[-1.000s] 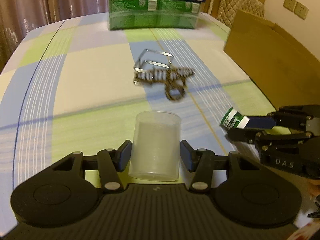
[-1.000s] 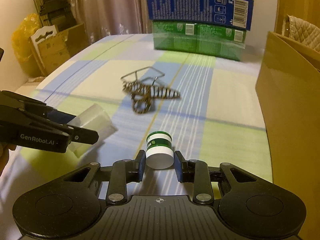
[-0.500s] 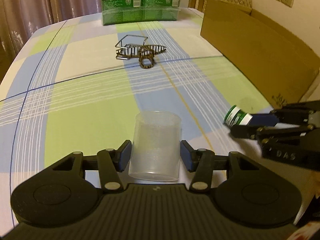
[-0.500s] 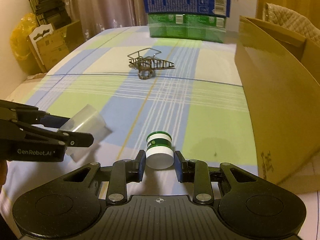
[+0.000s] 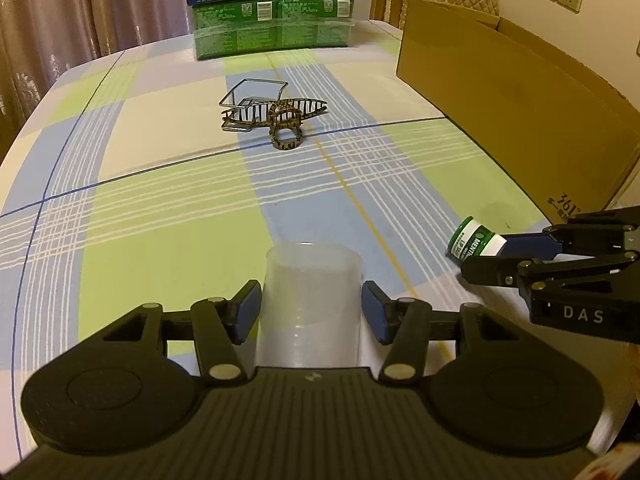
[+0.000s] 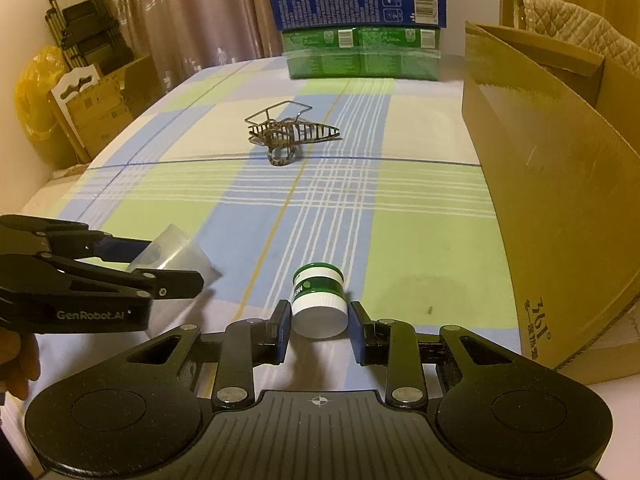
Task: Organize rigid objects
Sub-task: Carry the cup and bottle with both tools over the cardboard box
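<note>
clear cup point(image 5: 310, 304), green jar point(image 6: 319, 300), both gripped

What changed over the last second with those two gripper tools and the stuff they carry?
Both pulled back toward the near end of the table: the hair clips and stacked boxes now look farther off. The left gripper still holds the clear cup, the right gripper the green-and-white jar. Nothing was let go.

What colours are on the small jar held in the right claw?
The small jar is green with white bands and a white lid, clearest in the right wrist view.
</note>
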Motion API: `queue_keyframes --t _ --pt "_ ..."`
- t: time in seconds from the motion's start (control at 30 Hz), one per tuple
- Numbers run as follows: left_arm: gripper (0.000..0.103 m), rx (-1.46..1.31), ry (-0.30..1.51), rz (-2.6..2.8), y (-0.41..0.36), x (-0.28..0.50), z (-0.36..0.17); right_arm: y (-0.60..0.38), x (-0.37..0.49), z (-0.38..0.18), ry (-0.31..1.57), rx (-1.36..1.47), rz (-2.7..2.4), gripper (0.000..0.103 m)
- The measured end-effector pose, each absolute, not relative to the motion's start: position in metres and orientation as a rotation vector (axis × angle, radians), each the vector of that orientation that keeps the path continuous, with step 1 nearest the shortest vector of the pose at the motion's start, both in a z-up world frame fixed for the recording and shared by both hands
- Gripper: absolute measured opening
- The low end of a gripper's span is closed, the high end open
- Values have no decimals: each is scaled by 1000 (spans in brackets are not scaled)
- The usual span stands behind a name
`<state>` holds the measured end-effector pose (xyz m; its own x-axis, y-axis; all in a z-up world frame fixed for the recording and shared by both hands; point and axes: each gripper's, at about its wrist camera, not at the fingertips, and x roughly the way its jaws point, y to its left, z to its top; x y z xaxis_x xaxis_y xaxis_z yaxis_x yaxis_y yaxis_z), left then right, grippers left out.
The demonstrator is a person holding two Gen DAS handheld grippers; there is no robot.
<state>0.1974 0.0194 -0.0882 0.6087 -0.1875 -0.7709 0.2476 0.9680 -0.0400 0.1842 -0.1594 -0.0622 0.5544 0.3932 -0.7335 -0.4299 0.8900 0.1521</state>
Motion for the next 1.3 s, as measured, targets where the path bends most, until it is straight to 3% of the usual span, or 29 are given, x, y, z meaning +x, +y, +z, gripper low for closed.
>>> queue_keyframes --t 0.53,1.3 --pt "47 36 838 -237 22 193 -68 -159 180 -52 807 -38 468 27" --pt "47 -16 633 -275 -39 137 37 -208 121 61 501 -59 418 27"
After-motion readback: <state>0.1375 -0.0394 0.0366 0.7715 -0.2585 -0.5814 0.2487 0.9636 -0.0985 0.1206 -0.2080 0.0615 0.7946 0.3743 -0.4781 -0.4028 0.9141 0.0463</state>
